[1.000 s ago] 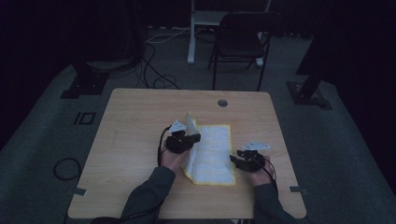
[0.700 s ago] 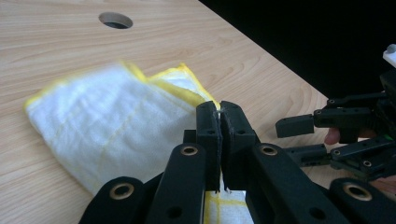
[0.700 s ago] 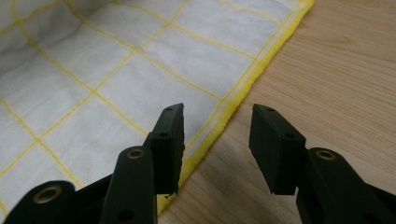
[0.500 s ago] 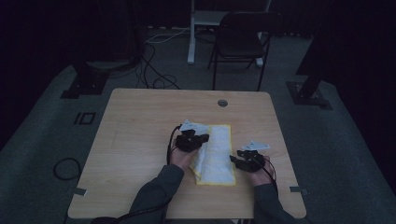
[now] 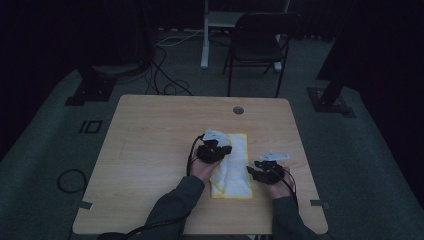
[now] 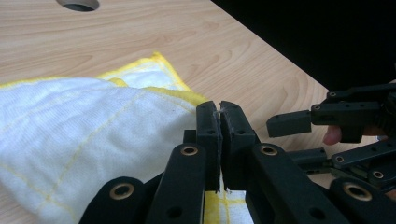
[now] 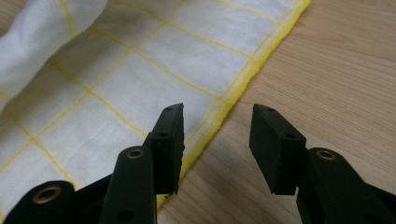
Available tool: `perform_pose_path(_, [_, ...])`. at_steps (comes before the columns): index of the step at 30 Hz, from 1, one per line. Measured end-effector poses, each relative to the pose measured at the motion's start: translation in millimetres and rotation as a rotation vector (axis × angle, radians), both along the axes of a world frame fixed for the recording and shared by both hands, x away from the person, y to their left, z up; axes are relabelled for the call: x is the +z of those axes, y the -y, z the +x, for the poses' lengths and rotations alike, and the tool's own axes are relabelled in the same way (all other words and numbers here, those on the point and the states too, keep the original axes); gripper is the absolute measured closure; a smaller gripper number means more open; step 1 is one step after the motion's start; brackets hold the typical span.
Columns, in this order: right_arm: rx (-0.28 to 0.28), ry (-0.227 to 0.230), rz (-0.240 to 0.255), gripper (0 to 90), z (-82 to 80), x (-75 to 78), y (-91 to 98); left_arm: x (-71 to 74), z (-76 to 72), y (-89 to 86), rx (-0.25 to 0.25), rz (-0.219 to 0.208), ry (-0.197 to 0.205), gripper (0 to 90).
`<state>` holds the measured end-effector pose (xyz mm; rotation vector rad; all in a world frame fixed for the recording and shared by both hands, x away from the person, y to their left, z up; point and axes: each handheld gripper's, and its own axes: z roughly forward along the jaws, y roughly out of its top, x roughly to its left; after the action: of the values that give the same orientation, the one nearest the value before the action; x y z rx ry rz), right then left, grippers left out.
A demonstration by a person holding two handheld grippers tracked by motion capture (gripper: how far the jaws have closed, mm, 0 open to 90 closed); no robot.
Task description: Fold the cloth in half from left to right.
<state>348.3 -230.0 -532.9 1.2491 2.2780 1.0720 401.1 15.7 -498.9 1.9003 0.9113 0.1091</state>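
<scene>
We saw the left gripper with its jaws pressed together on a thin fold of the white, yellow-edged cloth, though the pinched edge itself was hidden between the pads. The right gripper held its jaws spread and empty over the cloth's yellow hem, one jaw above cloth, the other above bare wood. In the dim high view the cloth lay partly folded between both hands on the bench, its near end cut off behind the left hand.
</scene>
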Motion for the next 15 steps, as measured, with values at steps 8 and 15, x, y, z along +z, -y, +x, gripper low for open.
perform_pose_path(8, [-0.047, -0.009, 0.013, 55.1, 4.1, -1.8, 12.7, 0.0, -0.8, 15.7, -0.028, -0.001, -0.005, 87.8])
perform_pose_path(15, [-0.087, -0.010, 0.022, 55.1, 6.7, -2.7, 21.9, -0.2, -1.9, 31.4, -0.054, 0.005, -0.005, 87.8])
